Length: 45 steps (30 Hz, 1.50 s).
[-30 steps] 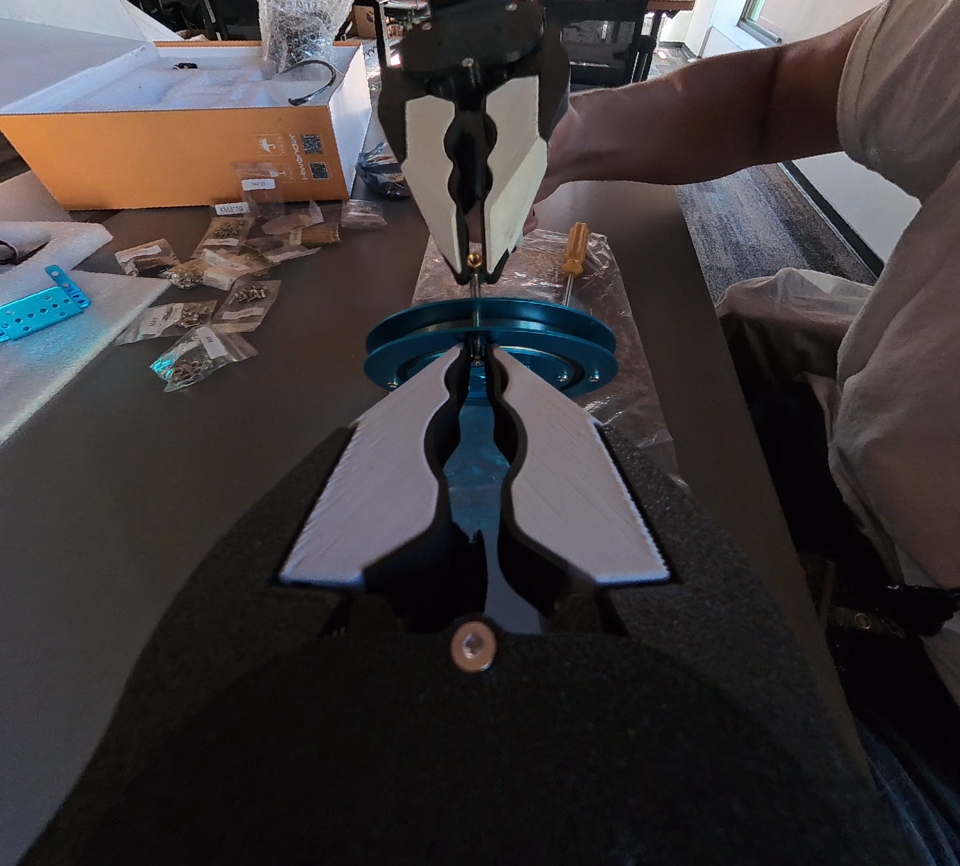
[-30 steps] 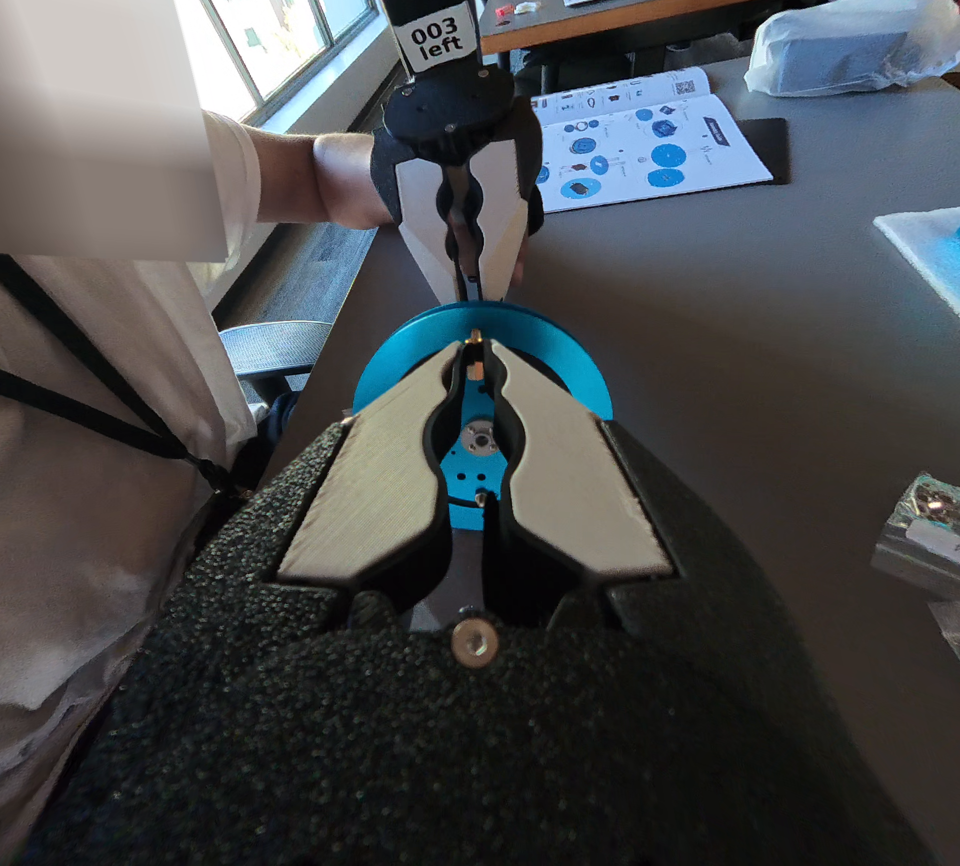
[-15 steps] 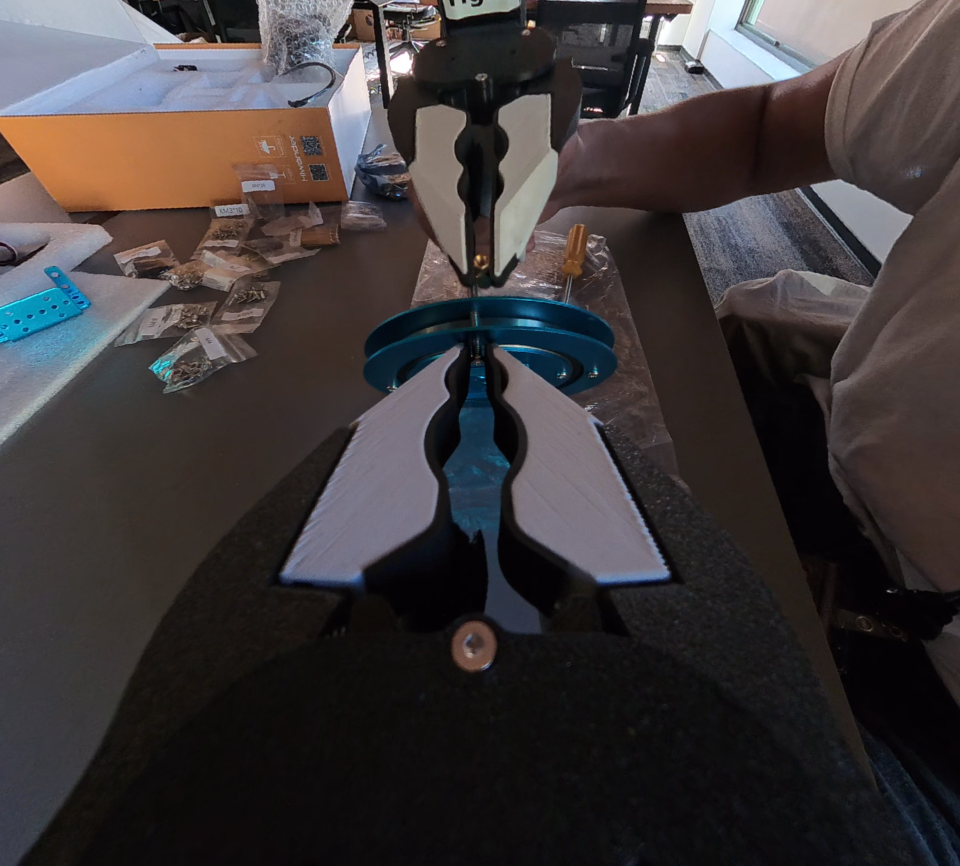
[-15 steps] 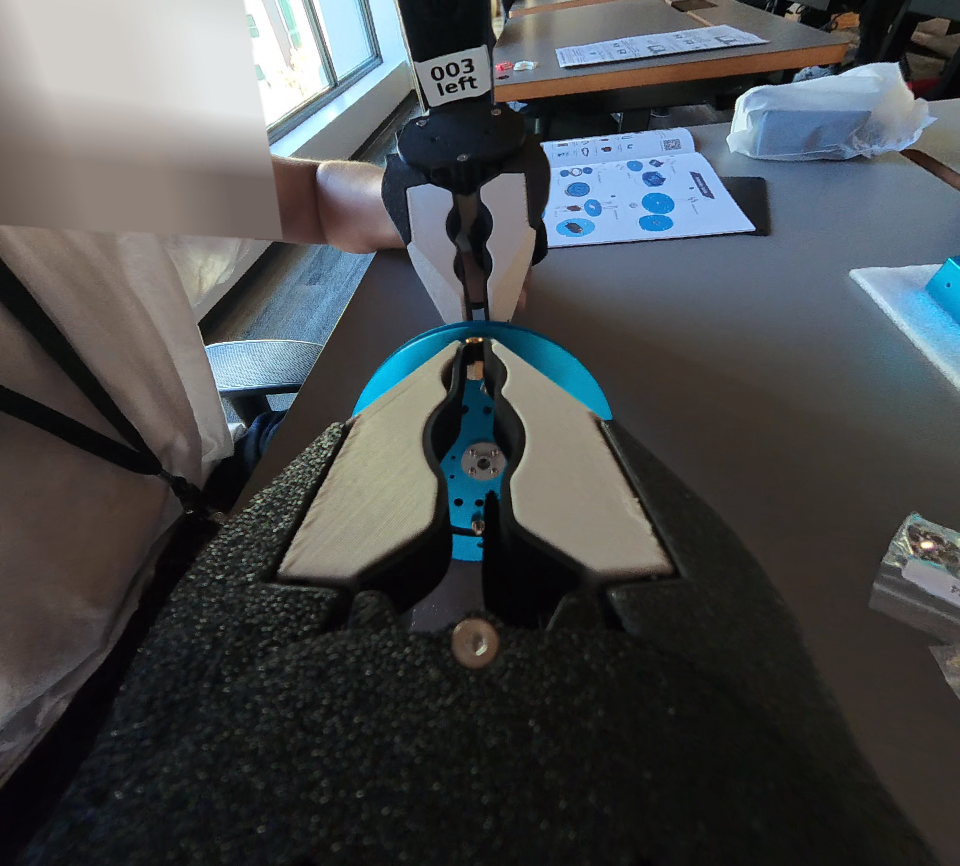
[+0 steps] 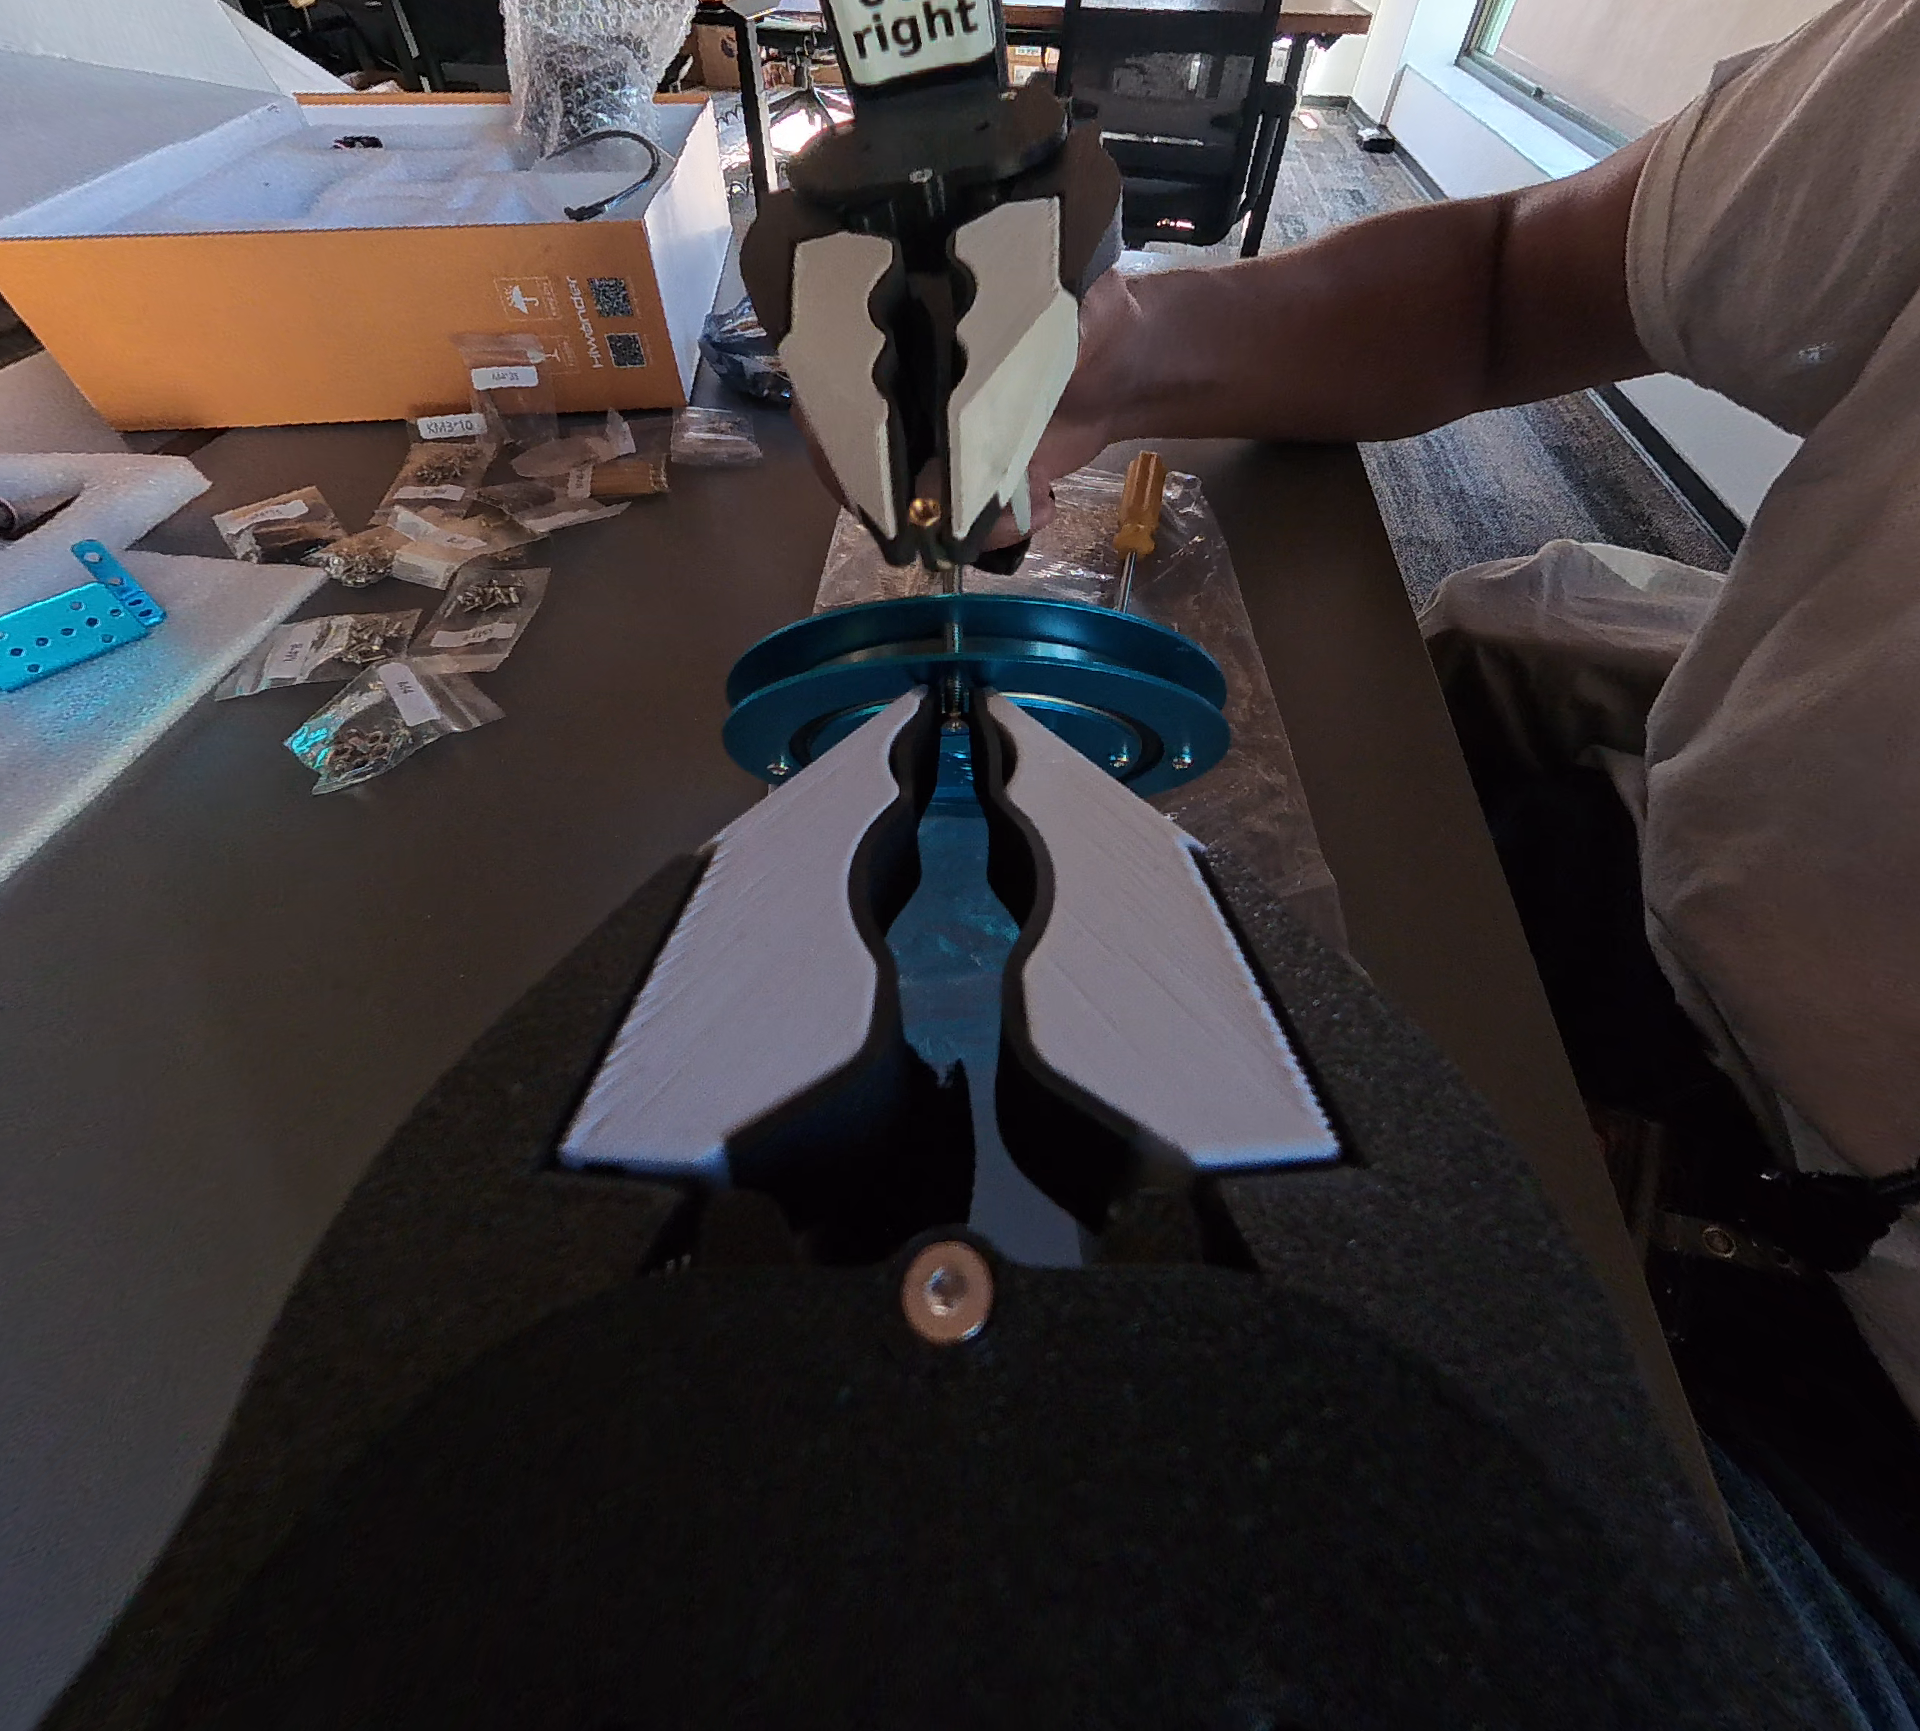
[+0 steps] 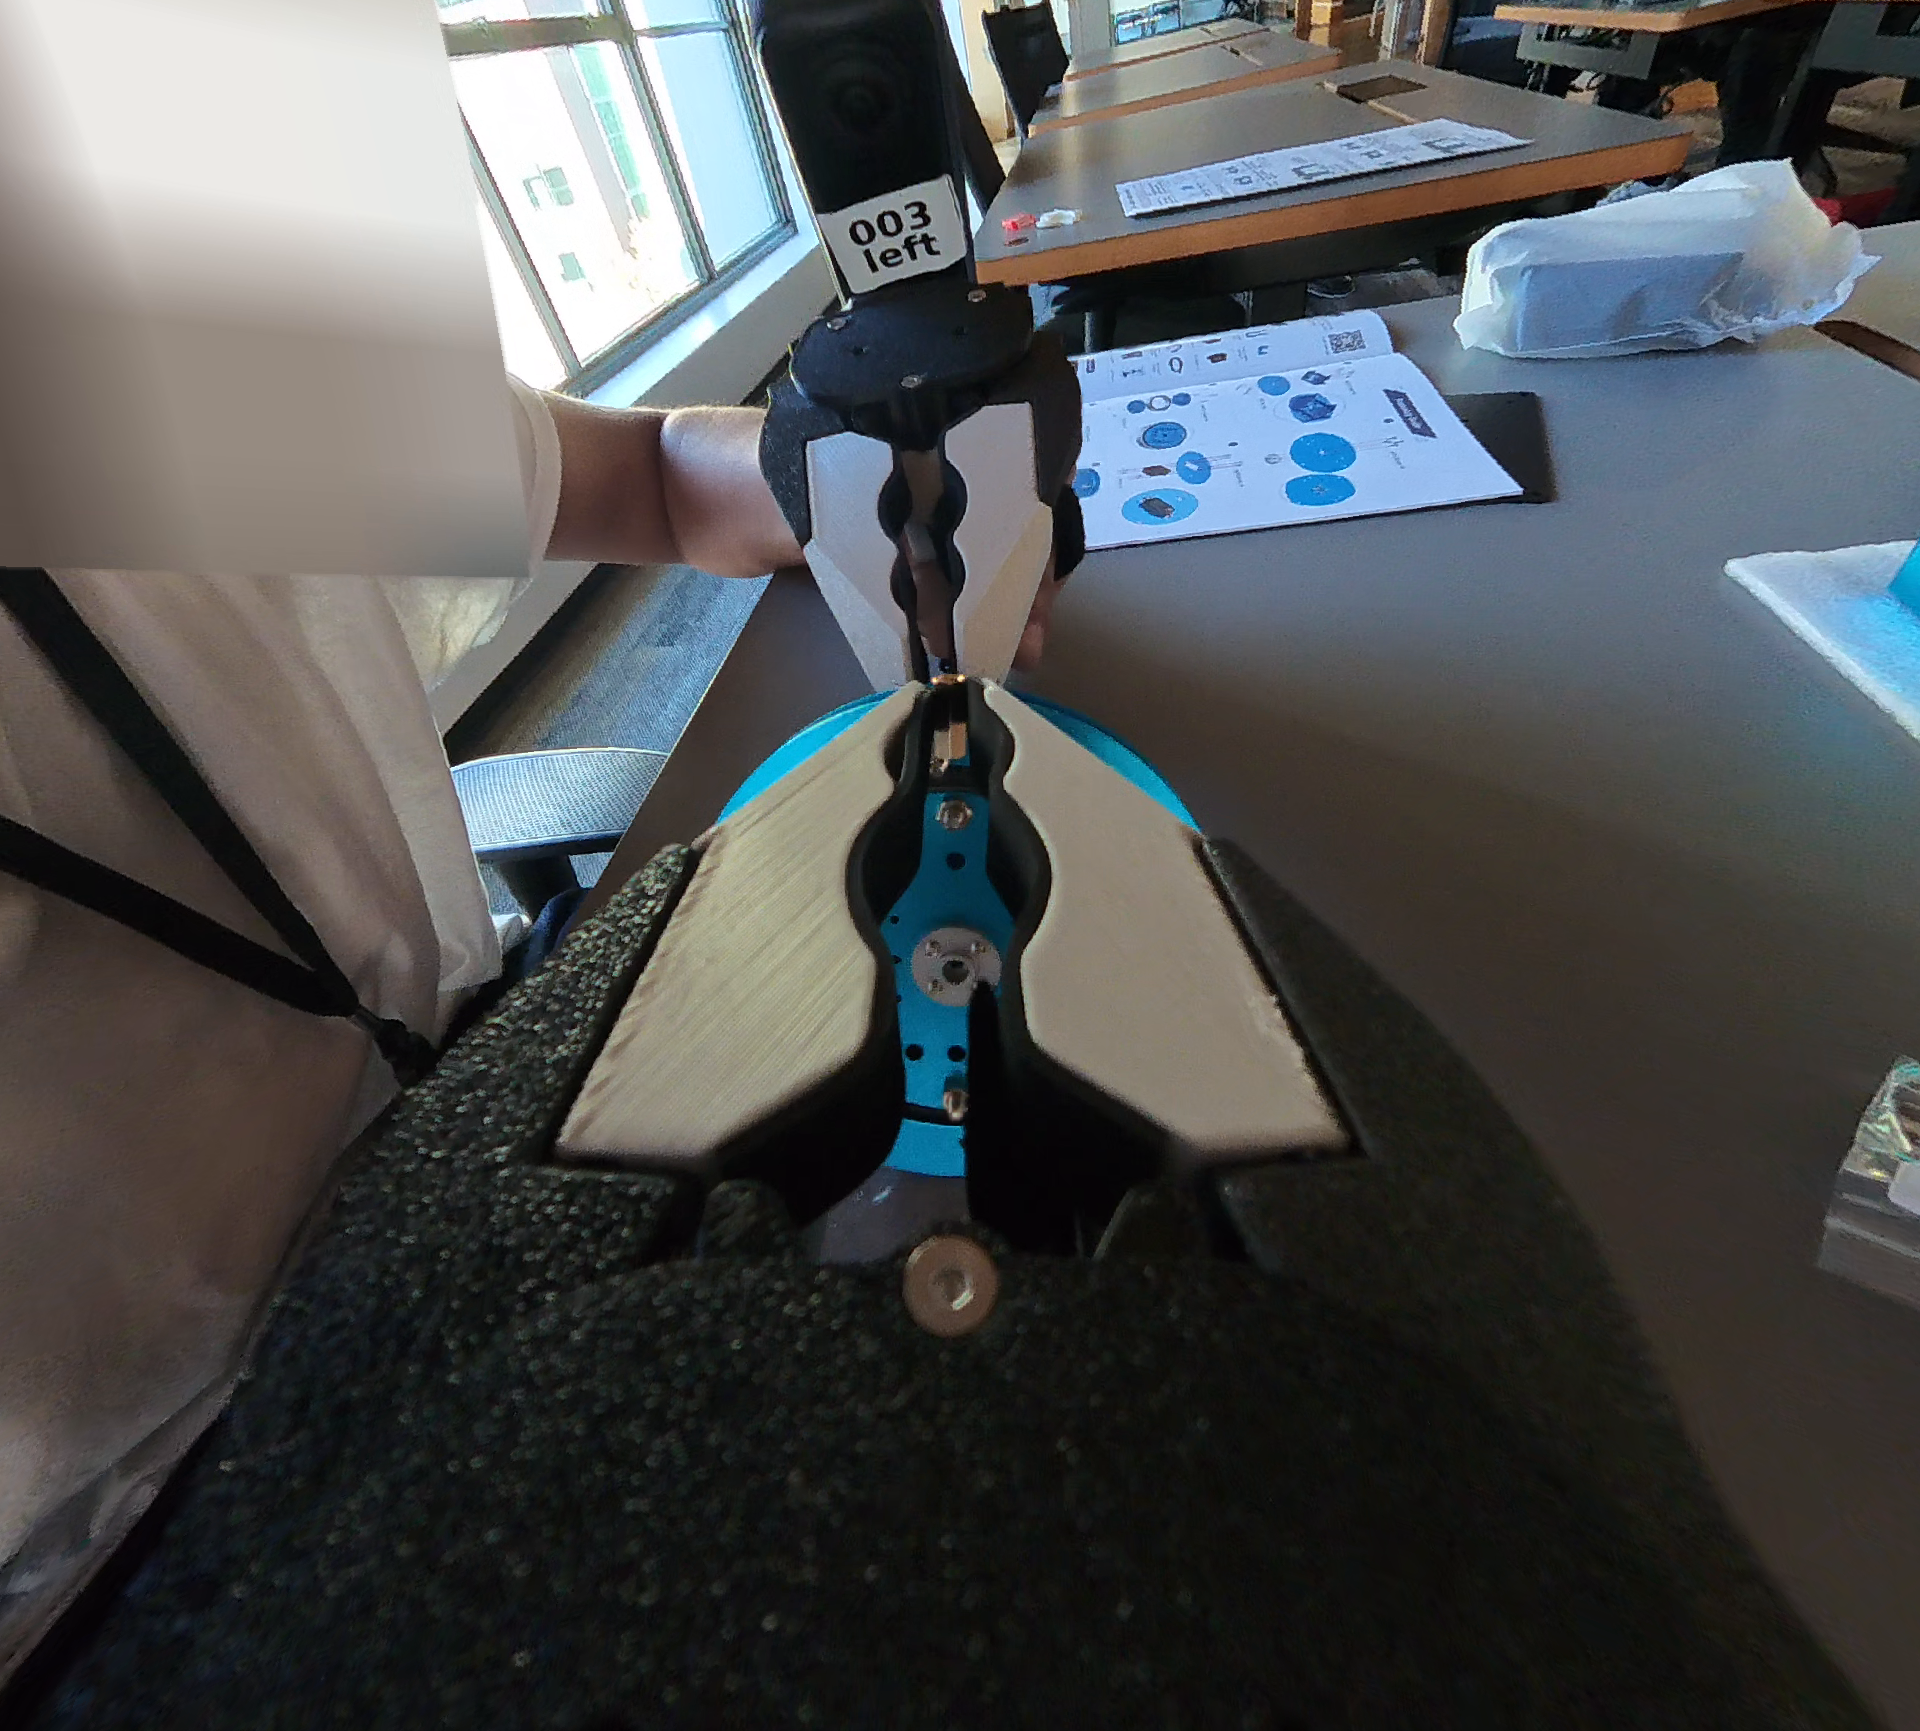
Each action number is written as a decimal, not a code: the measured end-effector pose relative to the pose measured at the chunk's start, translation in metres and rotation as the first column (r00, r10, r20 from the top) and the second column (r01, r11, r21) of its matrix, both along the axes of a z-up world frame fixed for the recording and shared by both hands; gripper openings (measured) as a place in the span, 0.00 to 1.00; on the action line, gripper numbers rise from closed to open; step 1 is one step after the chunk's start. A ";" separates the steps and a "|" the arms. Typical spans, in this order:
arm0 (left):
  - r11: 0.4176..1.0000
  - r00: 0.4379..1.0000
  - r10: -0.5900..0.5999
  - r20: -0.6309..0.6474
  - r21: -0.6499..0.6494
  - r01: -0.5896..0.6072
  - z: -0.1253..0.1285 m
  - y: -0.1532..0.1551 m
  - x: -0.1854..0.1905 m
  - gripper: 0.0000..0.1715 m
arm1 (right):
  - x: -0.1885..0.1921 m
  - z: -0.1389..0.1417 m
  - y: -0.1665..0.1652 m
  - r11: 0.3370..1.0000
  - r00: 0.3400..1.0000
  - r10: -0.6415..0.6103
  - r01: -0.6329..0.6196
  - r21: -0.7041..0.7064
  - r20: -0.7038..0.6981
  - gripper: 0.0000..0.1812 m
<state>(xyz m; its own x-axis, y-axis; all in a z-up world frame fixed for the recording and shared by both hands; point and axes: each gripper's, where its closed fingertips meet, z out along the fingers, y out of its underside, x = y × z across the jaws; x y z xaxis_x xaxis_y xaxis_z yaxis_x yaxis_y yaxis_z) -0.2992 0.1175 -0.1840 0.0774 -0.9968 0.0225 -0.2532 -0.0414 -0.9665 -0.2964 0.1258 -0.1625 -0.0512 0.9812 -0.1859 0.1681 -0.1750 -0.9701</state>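
A dark table [image 5: 260, 1006] bears an orange box [image 5: 343, 310], screw bags [image 5: 395, 725], clear wrap [image 5: 1226, 798] — and a booklet [image 6: 1299, 445].

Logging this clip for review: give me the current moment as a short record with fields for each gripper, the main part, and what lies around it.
left gripper: shut on the lower end of a thin screw at the blue disc's near edge
right gripper: above the disc, shut on a brass standoff
main part: blue round disc assembly, flat on clear plastic wrap
table: dark grey
nearby: yellow-handled screwdriver, small hardware bags, orange box, open instruction booklet
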 end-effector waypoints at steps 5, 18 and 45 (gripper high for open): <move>1.000 1.000 0.007 0.002 -0.006 -0.007 0.000 0.002 0.000 0.03 | 0.006 0.001 0.001 1.000 1.000 -0.011 0.011 -0.013 -0.013 0.03; 1.000 1.000 0.012 -0.003 -0.002 -0.012 -0.001 0.003 -0.001 0.03 | 0.013 -0.009 0.003 0.998 0.999 -0.036 0.035 0.045 0.035 0.00; 0.994 0.996 -0.064 0.066 -0.087 0.070 0.006 -0.010 0.004 0.03 | 0.180 -0.098 0.016 0.932 0.726 -0.210 -0.054 0.359 0.654 0.08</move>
